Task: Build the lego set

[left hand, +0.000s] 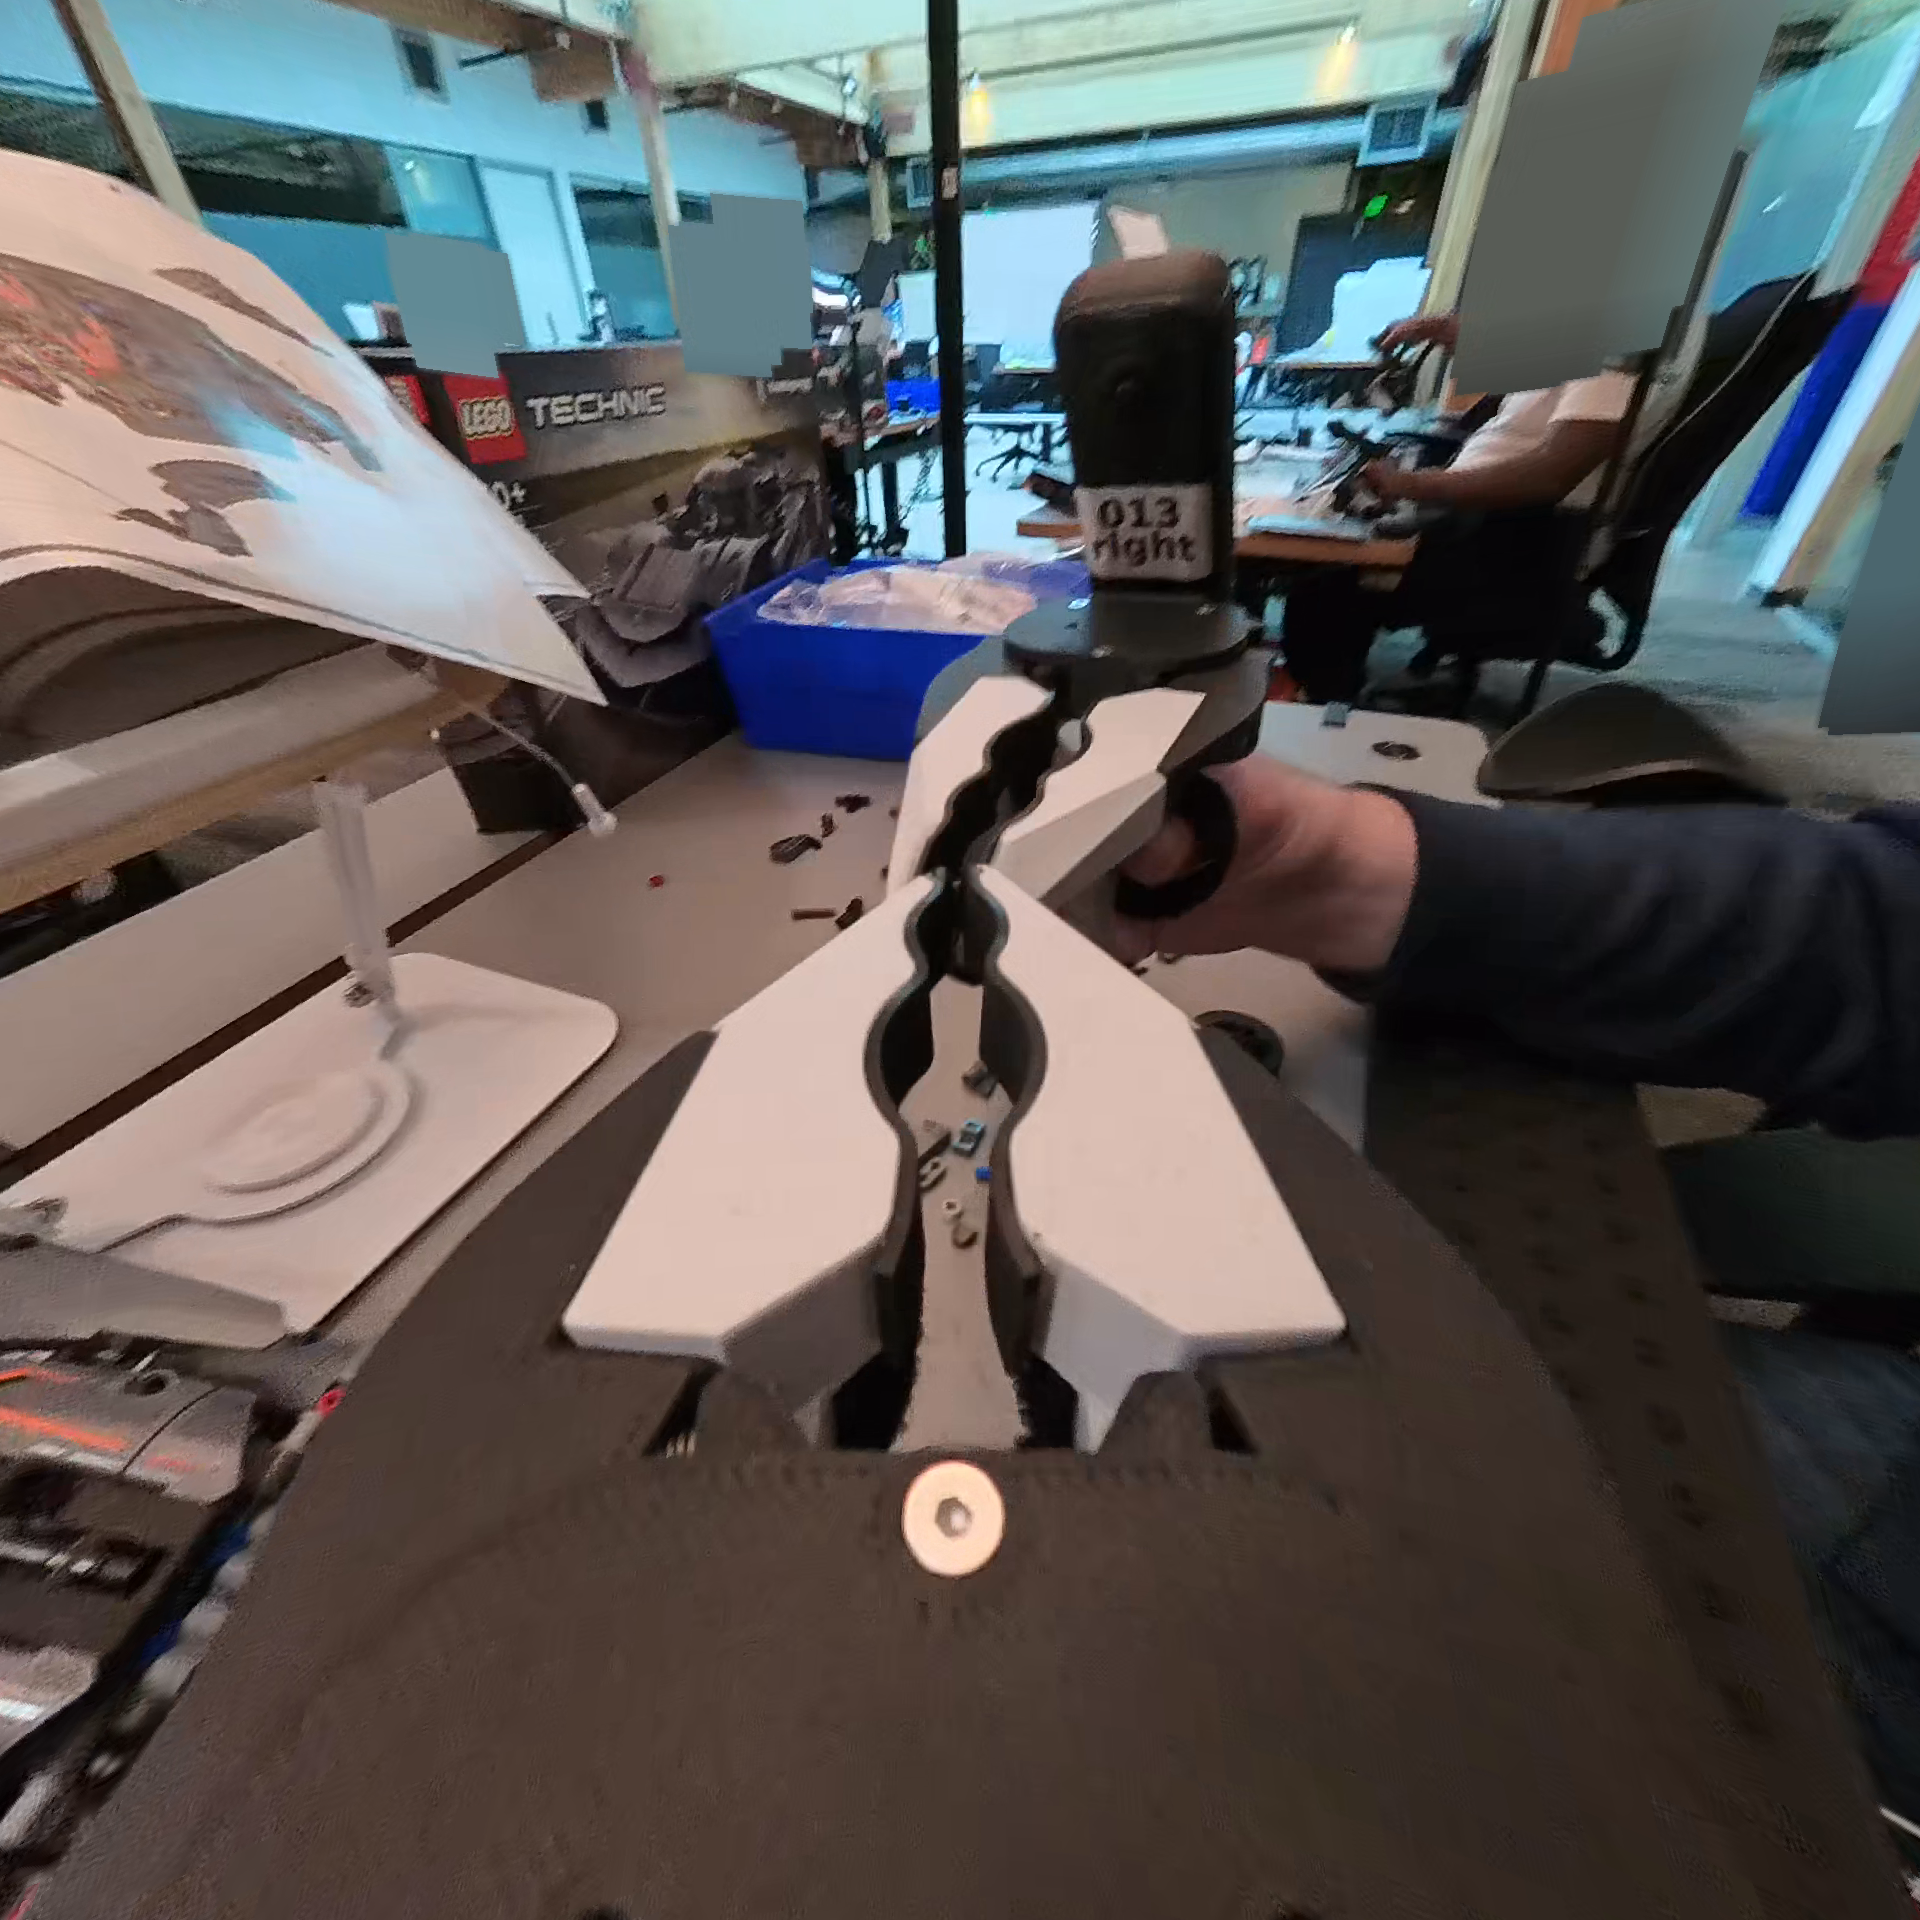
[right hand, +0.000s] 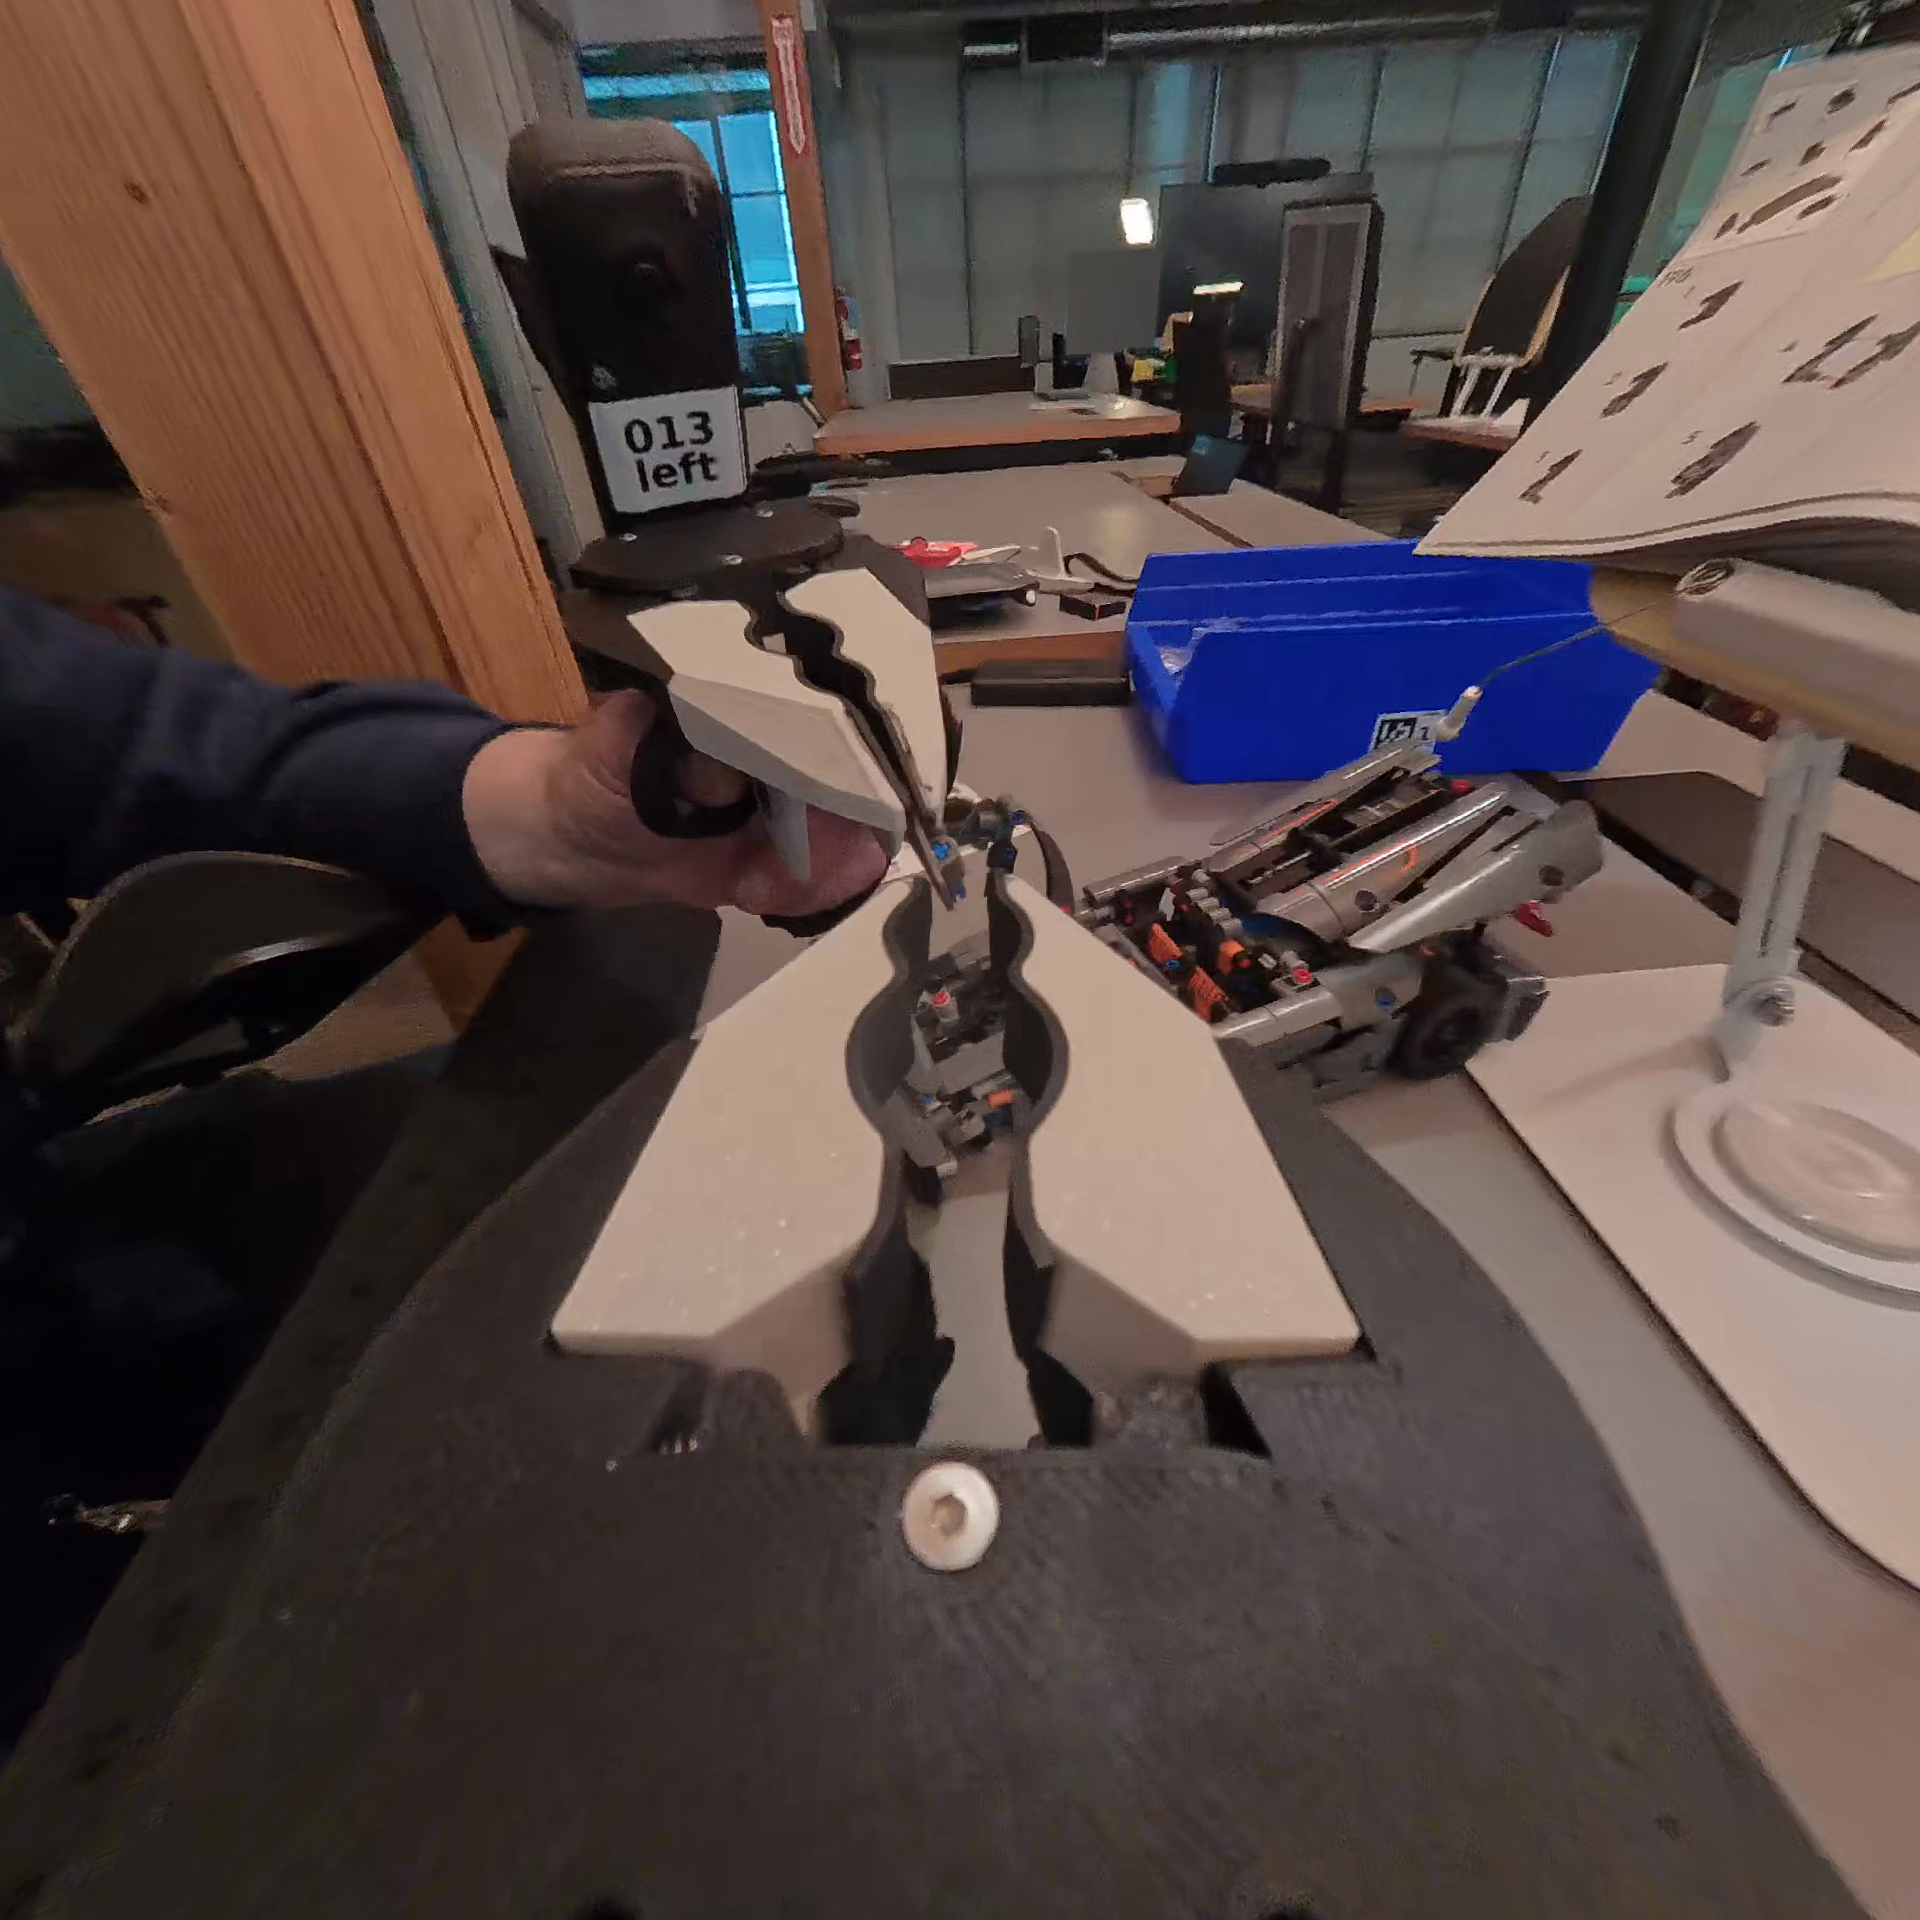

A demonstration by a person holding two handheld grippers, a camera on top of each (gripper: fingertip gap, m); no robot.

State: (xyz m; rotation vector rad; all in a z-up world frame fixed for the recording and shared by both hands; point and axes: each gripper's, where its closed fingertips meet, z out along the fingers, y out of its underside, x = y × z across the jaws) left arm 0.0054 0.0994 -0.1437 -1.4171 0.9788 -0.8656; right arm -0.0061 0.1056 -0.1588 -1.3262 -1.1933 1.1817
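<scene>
My left gripper [left hand: 958, 891] is shut on a small black lego piece with blue pins [right hand: 943, 854], held in the air. It also shows in the right wrist view [right hand: 940, 878], coming in from the left. My right gripper [right hand: 958, 885] faces it tip to tip, its jaws a little apart around the left gripper's tip and the piece. It also shows in the left wrist view [left hand: 951, 864]. The grey and black lego car model [right hand: 1351, 883] stands on the table just behind them, and blurred at the lower left [left hand: 104, 1507].
An open instruction book [left hand: 208, 416] rests on a stand with a white base [left hand: 312, 1122]. A blue bin [left hand: 831, 675] and the lego box [left hand: 644, 447] stand behind. Loose small pieces [left hand: 831, 842] lie on the grey table. A wooden post [right hand: 260, 364] is at the left. My left and right fingertips are right by each other.
</scene>
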